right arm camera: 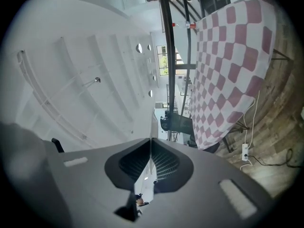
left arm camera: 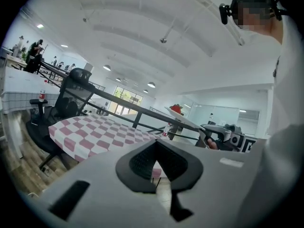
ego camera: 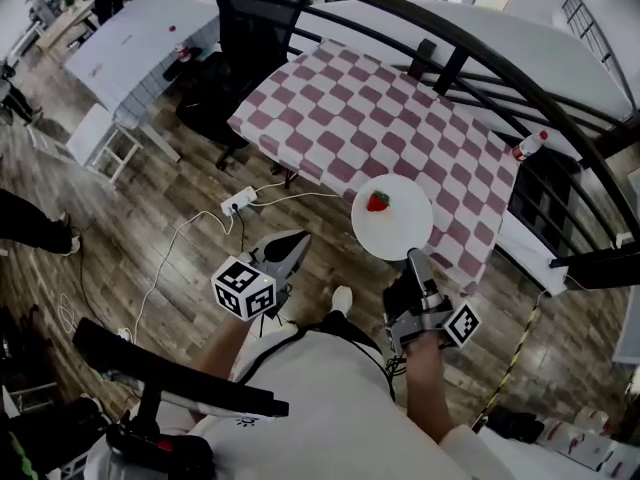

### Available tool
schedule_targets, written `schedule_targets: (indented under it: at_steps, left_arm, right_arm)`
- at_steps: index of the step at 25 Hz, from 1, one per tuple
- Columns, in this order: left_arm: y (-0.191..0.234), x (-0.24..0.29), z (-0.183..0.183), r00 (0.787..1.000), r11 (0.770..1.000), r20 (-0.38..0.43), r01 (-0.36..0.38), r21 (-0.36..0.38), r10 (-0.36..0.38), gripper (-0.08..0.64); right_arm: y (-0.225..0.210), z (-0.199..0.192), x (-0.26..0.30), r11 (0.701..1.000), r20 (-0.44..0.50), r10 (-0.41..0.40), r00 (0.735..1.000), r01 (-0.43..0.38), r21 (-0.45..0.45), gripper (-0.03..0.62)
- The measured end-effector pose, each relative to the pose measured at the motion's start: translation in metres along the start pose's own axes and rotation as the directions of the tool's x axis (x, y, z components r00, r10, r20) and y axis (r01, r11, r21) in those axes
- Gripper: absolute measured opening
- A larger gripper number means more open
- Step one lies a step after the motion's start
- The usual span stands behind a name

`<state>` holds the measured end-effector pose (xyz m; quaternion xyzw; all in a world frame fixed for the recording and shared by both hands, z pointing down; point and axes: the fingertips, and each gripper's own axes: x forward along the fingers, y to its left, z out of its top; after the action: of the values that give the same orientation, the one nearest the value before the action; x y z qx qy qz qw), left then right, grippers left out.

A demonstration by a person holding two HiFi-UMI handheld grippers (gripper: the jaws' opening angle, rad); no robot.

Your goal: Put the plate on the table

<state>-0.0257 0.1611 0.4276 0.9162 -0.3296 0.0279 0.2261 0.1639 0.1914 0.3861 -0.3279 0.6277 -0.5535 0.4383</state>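
A white plate [ego camera: 392, 218] with a strawberry [ego camera: 377, 201] on it hangs over the near edge of the pink-and-white checked table [ego camera: 350, 108]. My right gripper [ego camera: 415, 258] is shut on the plate's near rim. In the right gripper view the plate [right arm camera: 153, 122] runs edge-on between the closed pads of my right gripper [right arm camera: 151, 141]. My left gripper [ego camera: 292, 243] hangs lower left of the plate, over the floor, shut and empty. The left gripper view has its pads [left arm camera: 156, 141] together, with the plate [left arm camera: 183, 118] and strawberry [left arm camera: 176, 109] beyond to the right.
A black office chair [ego camera: 245, 38] stands at the table's far left corner. A bottle [ego camera: 528, 146] lies at the table's right edge. Black railing bars [ego camera: 480, 58] arch over the table. A power strip [ego camera: 238, 204] with cables lies on the wooden floor.
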Motion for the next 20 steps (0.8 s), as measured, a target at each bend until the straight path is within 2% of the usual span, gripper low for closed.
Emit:
schedule_targets:
  at_steps: [9, 20]
  left_arm:
    - [0.005, 0.048, 0.015, 0.999, 0.999, 0.011, -0.035, 0.007, 0.035, 0.003]
    - [0.019, 0.097, 0.023, 0.988, 0.988, 0.03, -0.151, -0.016, 0.151, 0.003]
  right_arm:
    - [-0.013, 0.047, 0.027, 1.0, -0.043, -0.013, 0.999, 0.014, 0.025, 0.018]
    - [-0.036, 0.104, 0.045, 0.998, -0.103, -0.04, 0.994, 0.044, 0.042, 0.017]
